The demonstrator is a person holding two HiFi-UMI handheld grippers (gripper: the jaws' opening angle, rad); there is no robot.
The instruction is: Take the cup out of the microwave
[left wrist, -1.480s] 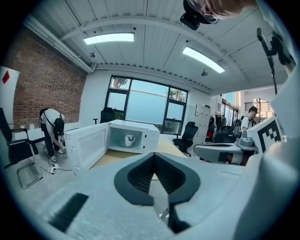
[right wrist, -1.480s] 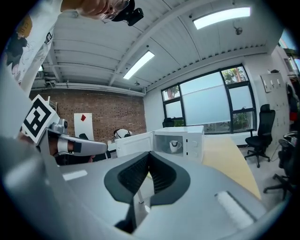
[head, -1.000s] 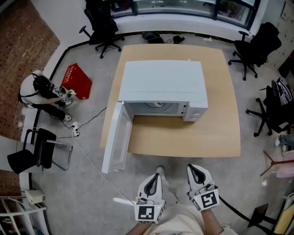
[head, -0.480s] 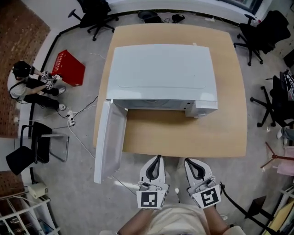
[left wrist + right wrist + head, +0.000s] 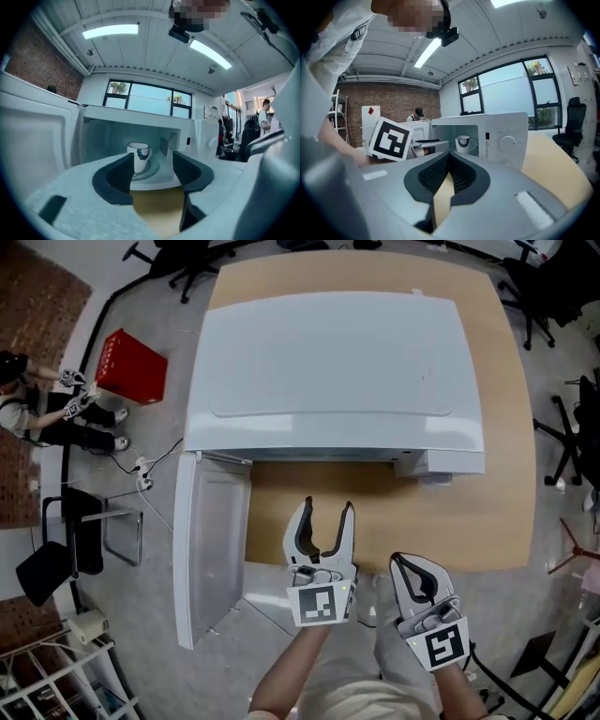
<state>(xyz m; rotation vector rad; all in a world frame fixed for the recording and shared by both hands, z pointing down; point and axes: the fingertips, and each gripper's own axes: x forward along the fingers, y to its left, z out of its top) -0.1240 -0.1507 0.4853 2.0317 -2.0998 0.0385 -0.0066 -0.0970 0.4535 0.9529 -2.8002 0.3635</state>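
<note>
A white cup (image 5: 139, 156) with a dark pattern stands on the turntable inside the open white microwave (image 5: 333, 371). It also shows in the right gripper view, where the cup (image 5: 462, 143) sits left of the control panel. The microwave's top hides the cup from the head view. My left gripper (image 5: 327, 512) is over the table's front edge and points at the cavity. Its jaws are opening with nothing between them, and the cup lies well ahead of the left gripper (image 5: 152, 161). My right gripper (image 5: 403, 563) hangs shut and empty just off the table edge, to the right.
The microwave door (image 5: 208, 540) swings out past the wooden table's (image 5: 459, 521) front left edge, close to my left gripper. A red box (image 5: 131, 371), a person (image 5: 37, 413) sitting on the floor and a black chair (image 5: 70, 549) lie to the left.
Both grippers moved forward toward the microwave, the left farther, now over the table edge. The left jaws went from shut to parted. The microwave fills more of the head view.
</note>
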